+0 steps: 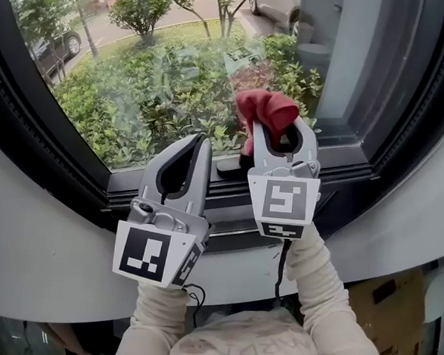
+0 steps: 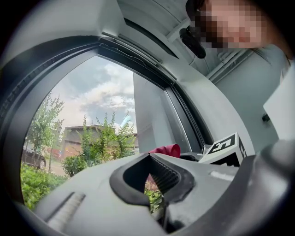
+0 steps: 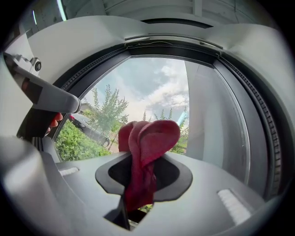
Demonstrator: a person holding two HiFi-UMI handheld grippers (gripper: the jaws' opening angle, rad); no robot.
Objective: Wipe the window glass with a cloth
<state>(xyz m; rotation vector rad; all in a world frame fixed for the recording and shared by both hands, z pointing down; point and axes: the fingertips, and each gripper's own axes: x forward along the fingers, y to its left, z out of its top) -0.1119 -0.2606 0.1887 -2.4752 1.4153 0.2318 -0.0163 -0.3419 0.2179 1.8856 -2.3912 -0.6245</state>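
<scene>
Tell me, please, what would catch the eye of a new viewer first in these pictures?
The red cloth stands out most, pinched in the right claw in front of the window glass. To its left, the left claw is shut and empty, above the dark window frame. Green bushes fill the view outside.

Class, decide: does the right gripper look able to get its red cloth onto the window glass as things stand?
Probably yes. The right gripper is shut on the red cloth, which juts towards the window glass, with nothing between them.
</scene>
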